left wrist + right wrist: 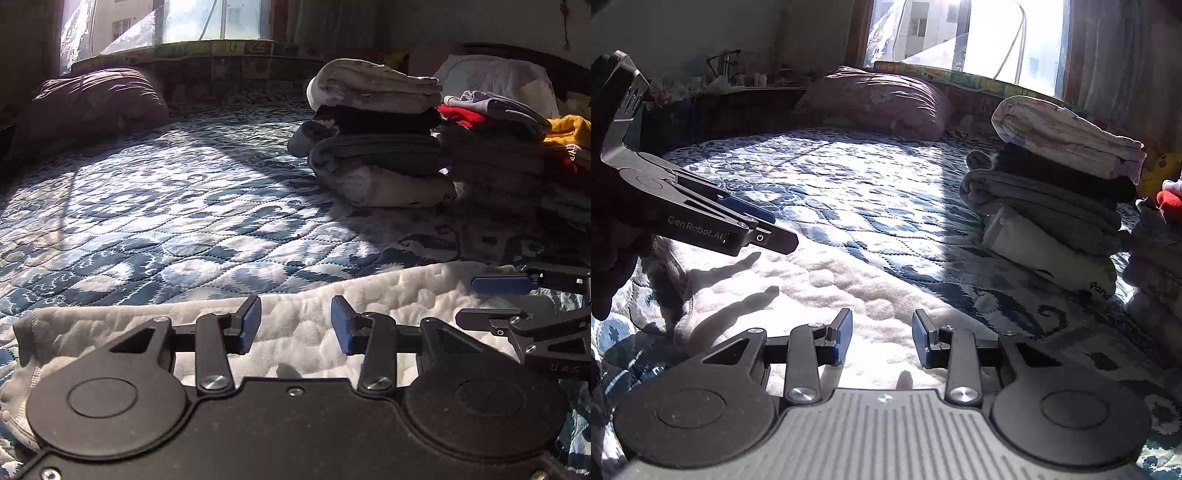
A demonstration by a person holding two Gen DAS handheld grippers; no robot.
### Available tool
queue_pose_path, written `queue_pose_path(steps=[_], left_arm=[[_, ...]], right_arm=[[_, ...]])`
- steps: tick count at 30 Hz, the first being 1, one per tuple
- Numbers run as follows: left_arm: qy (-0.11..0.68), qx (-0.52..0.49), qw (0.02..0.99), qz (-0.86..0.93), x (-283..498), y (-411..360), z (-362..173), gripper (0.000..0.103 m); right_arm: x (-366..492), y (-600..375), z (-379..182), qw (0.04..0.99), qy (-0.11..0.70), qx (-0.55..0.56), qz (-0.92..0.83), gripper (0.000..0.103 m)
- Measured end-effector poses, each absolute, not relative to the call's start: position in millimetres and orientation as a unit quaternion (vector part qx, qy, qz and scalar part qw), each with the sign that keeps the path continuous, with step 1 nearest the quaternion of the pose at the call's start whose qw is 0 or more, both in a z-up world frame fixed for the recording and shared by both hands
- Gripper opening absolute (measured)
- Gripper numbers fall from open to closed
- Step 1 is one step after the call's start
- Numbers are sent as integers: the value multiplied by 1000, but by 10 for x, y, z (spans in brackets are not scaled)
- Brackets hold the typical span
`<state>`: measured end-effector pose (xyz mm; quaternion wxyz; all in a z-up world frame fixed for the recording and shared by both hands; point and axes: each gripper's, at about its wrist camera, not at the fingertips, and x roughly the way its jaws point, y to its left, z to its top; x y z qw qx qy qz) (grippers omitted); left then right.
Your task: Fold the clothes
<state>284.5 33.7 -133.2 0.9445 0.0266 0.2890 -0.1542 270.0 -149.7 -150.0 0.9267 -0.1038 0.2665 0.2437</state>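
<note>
A white fleecy garment (303,317) (827,280) lies flat on the blue patterned quilt (177,206) (849,192), close in front of both grippers. My left gripper (295,325) hovers over it, open, with nothing between its blue pads. My right gripper (882,339) is open too, above the garment's right part. In the left wrist view the right gripper (495,299) enters from the right. In the right wrist view the left gripper (775,229) reaches in from the left, held by a dark-gloved hand (613,229).
A stack of folded clothes (380,136) (1056,188) stands on the quilt's right side. Beside it lies a loose heap of red, grey and yellow garments (517,125). A brown pillow (92,103) (879,99) lies at the far end below the window (166,22).
</note>
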Motion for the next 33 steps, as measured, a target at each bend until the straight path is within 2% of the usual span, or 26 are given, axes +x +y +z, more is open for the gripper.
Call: queue_pose_path(steps=[5,8,14,15,16,17,18,19,21,24,27,30,33], left_arm=[[320,55,933,-154,3092,303,-1544,43],[319,64,939,-107,3082,762,-1501,43],[335,-3,942,4,3109,2002,-1468,46],[340,-11,940,26,3096,2158,-1471,49],[342,-22,939,45,3065,2288,-1466,63],[340,-37,938,60,3007,2382,-1448,66],[339,-52,936,75,2950,2476,-1430,65],[336,-59,935,95,2876,2535,-1388,59],[327,-56,934,131,2709,2545,-1304,58],[312,-114,930,156,2380,2623,-1221,58],[302,-186,924,143,2109,2629,-1195,59],[296,-282,906,113,1880,2644,-1236,60],[294,-403,862,93,1807,2667,-1392,60]], right_arm=[[2890,-1661,-1676,921,306,-78,229,36],[2864,-1837,-1695,921,306,-66,233,36],[2814,-2024,-1703,930,306,-40,201,35],[2805,-2047,-1704,932,305,-36,192,35],[2791,-2074,-1703,934,305,-35,180,35],[2774,-2106,-1701,937,305,-34,166,35],[2747,-2160,-1695,941,303,-32,146,35],[2713,-2225,-1688,946,299,-29,124,35],[2645,-2420,-1699,950,304,-12,73,38],[2521,-2865,-1741,941,322,90,39,38],[2345,-3362,-1832,907,328,263,35,38],[2192,-3694,-2005,847,319,421,55,38],[2085,-3803,-2247,786,311,526,94,42]])
